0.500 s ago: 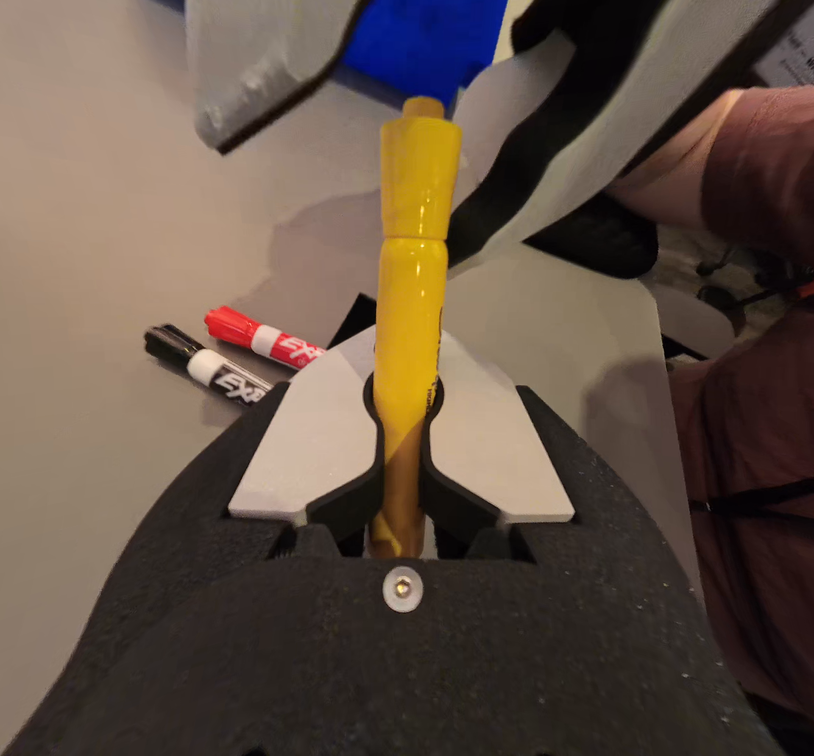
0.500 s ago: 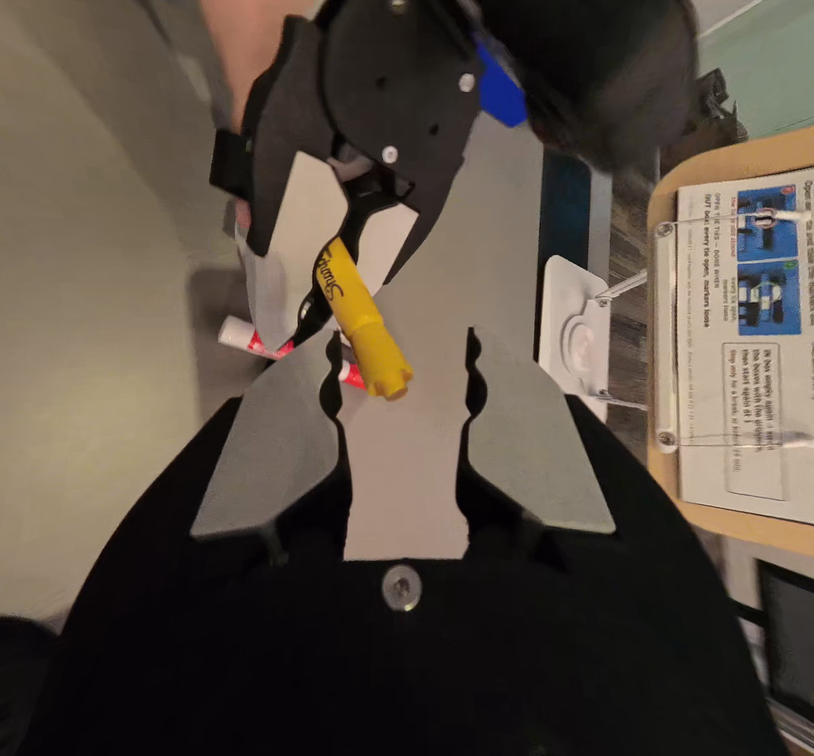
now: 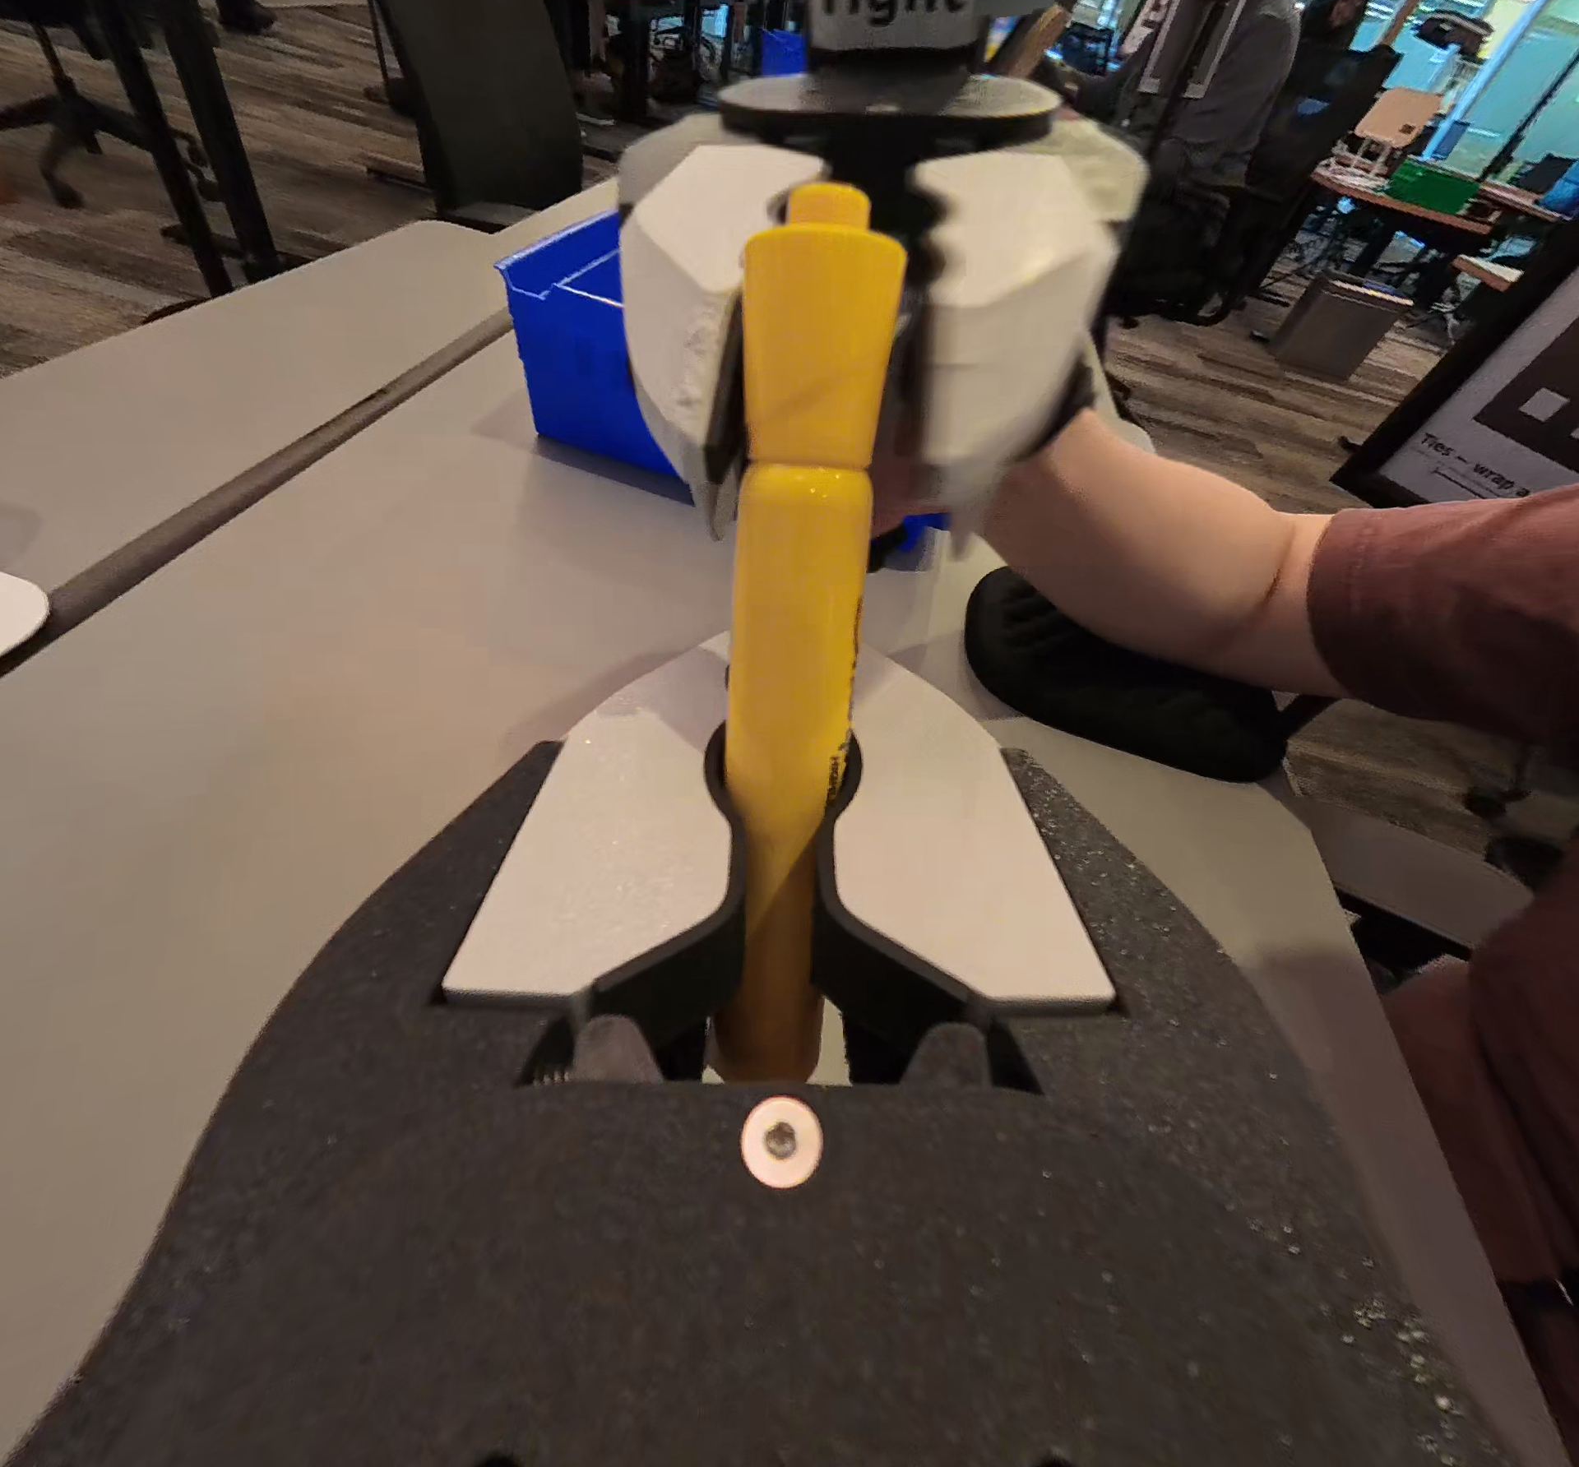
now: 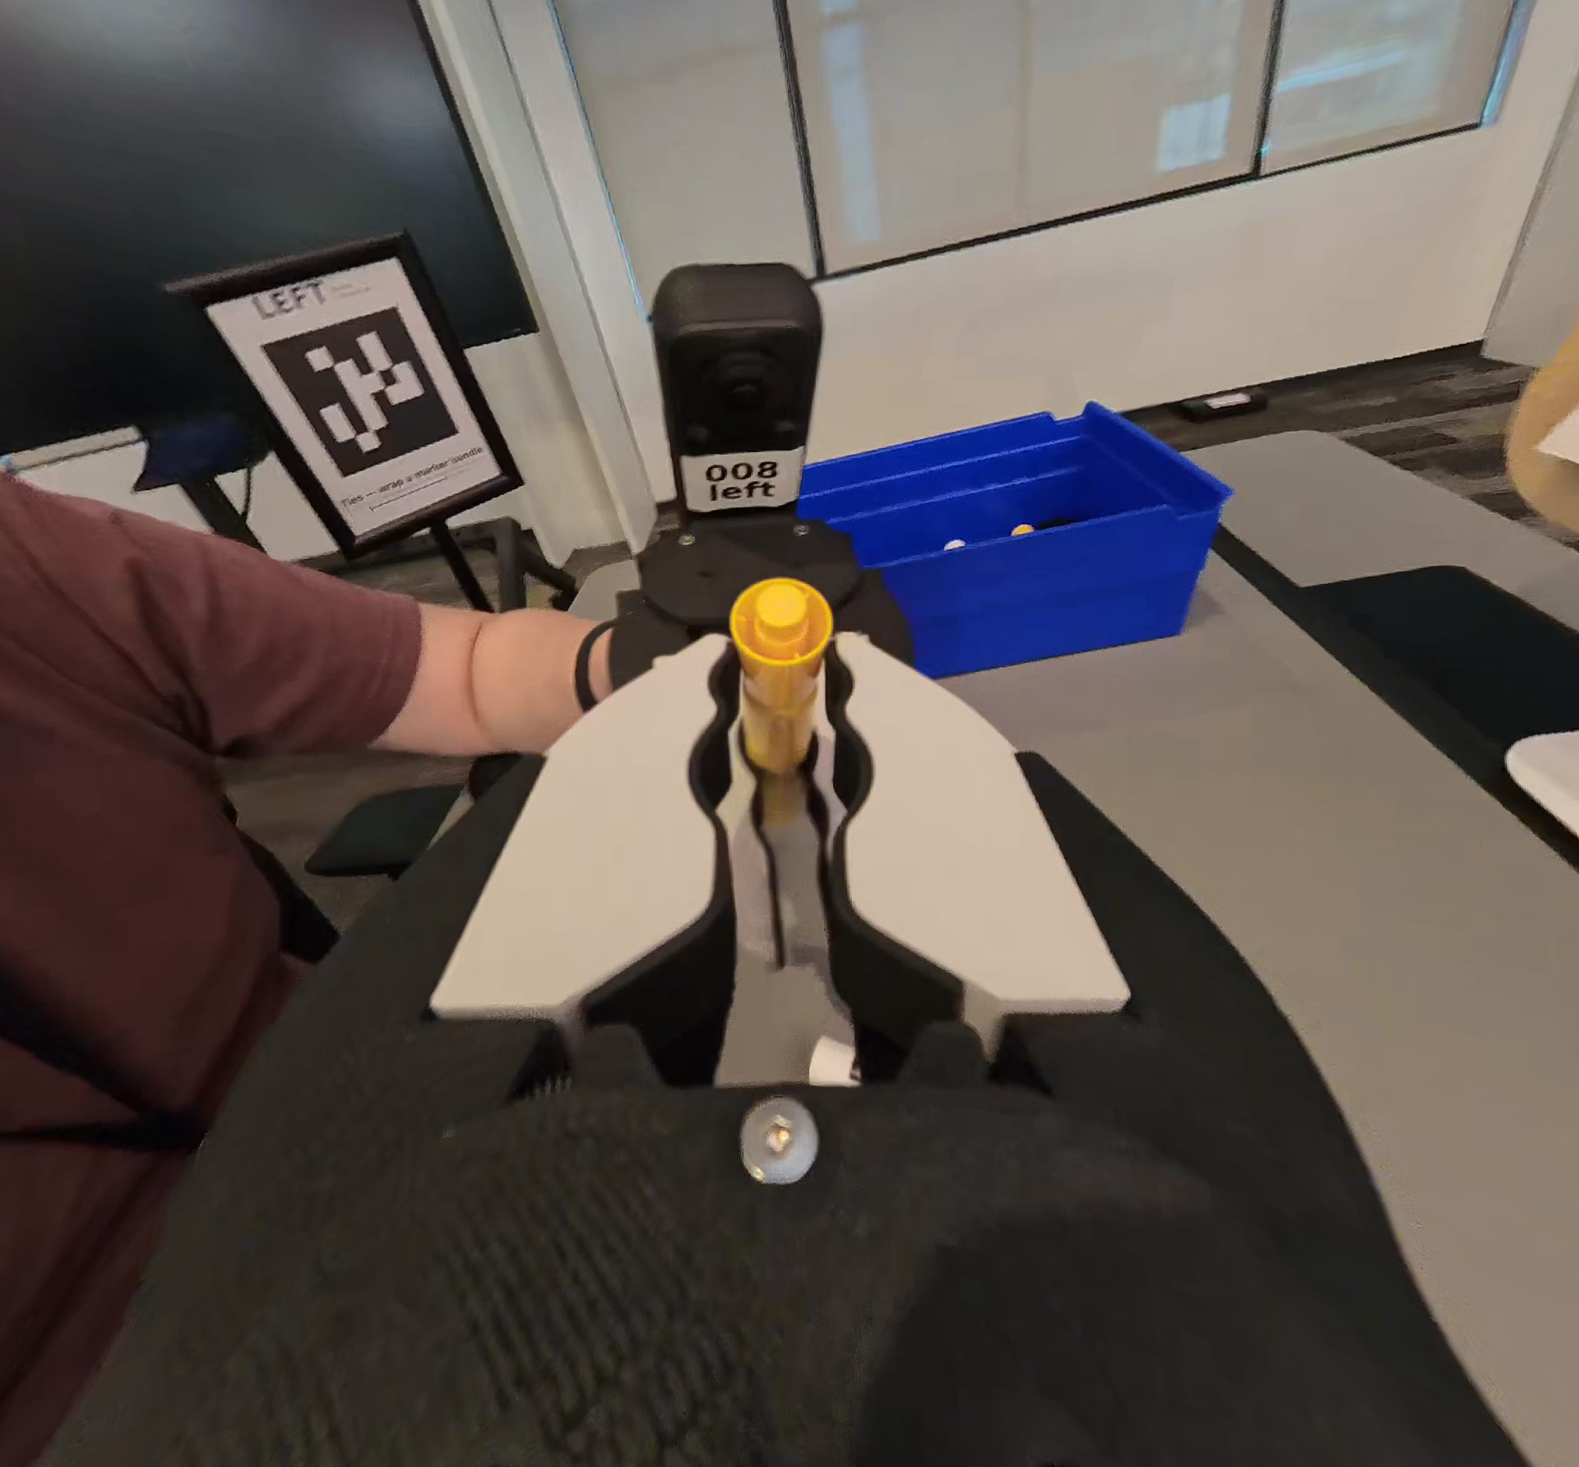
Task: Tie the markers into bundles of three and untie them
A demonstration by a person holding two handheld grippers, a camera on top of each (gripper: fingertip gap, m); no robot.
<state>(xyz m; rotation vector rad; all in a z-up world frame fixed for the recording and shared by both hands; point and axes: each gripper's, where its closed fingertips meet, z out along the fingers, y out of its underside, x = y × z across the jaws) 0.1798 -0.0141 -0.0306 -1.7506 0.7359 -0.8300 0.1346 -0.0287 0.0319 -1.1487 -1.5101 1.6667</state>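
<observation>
While left gripper [image 3: 790, 777] keeps jaws clamped on yellow marker [image 3: 799, 572] barrel above tabletop [image 3: 342, 657], we see right gripper [image 4: 782, 708] has moved in, jaws now straddling cap, seemingly not yet tight; handover likely, bundling not begun.

Grey table [image 3: 359, 657], blue bin [image 4: 1025, 572] atop.

blue bin [image 4: 1051, 572] blocking table's far side, bare grey table [image 4: 1282, 871] beside it
</observation>
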